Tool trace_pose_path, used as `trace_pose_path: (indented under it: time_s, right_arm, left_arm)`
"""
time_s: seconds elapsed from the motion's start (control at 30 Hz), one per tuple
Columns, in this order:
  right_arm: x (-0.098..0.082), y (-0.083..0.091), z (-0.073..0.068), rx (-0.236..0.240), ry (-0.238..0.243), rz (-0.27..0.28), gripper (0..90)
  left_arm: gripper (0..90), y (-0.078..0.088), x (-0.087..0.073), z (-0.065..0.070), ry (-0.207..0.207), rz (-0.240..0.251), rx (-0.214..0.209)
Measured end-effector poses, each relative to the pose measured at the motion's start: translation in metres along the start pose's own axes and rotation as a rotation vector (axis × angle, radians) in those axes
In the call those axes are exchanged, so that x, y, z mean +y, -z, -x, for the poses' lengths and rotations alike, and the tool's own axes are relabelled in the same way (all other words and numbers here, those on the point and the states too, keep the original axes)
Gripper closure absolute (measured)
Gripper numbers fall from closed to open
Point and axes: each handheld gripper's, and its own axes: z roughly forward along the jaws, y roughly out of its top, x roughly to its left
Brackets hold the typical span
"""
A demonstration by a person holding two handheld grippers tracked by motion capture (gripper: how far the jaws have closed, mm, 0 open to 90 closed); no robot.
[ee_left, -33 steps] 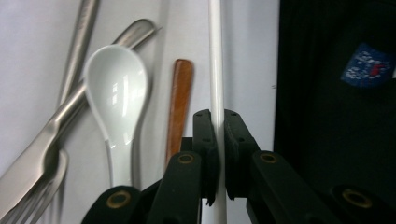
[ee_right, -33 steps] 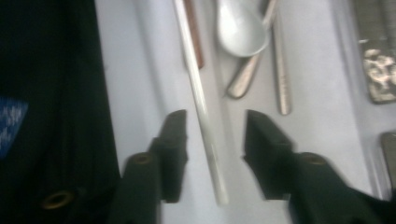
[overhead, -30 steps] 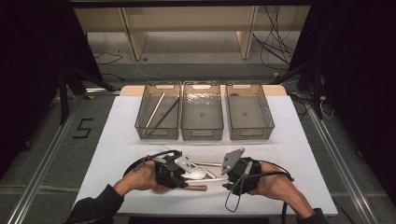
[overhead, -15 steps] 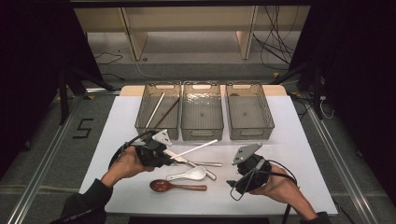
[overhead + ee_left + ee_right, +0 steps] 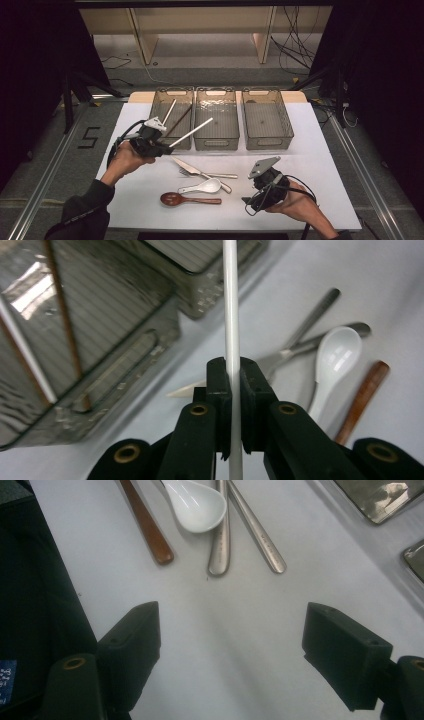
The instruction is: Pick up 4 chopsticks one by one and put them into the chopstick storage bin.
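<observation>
Clamping the slim white plastic chopstick (image 5: pixel 191 133), the left gripper (image 5: pixel 159 145) points its long axis far-right, over the left clear plastic bin (image 5: pixel 159 103); the right gripper (image 5: pixel 248 201), jaws just opened wide and empty, waits near-right.

High view: table (image 5: pixel 330 150) lit evenly from above, surroundings dark, soft shadows. Left gripper view: glare on the bin (image 5: pixel 30 295), near jaws blurred. Right gripper view soft, dim at its left edge.
</observation>
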Motion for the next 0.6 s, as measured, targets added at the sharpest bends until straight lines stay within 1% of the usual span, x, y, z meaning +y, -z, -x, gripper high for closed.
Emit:
trace_pose_path:
  time_s: [0.07,0.33,0.37,0.4,0.53,0.57,0.6]
  right_arm:
    - [-0.001,0.000,0.000,0.001,-0.001,-0.005,23.9]
    - [-0.002,-0.001,-0.001,0.004,-0.009,-0.009,24.0]
    - [-0.002,-0.001,-0.001,0.009,0.005,-0.015,24.0]
    - [-0.002,-0.001,-0.001,0.007,-0.002,-0.013,24.1]
    - [-0.002,0.000,-0.001,0.009,0.003,-0.018,24.1]
    - [-0.002,0.000,-0.002,0.005,-0.007,-0.011,24.1]
    - [-0.002,0.000,-0.002,0.005,-0.006,-0.010,24.0]
  left_arm:
    - [84.7,0.000,0.004,-0.009,0.027,0.009,0.018]
    - [84.8,-0.002,0.023,-0.044,0.106,0.005,0.082]
    - [84.8,-0.003,0.026,-0.047,0.114,0.003,0.089]
    - [84.8,-0.004,0.028,-0.051,0.122,-0.001,0.094]
    - [84.8,-0.012,0.037,-0.063,0.157,-0.008,0.112]
    - [84.8,-0.014,0.039,-0.067,0.165,-0.012,0.117]
    - [84.8,-0.016,0.040,-0.070,0.174,-0.012,0.124]
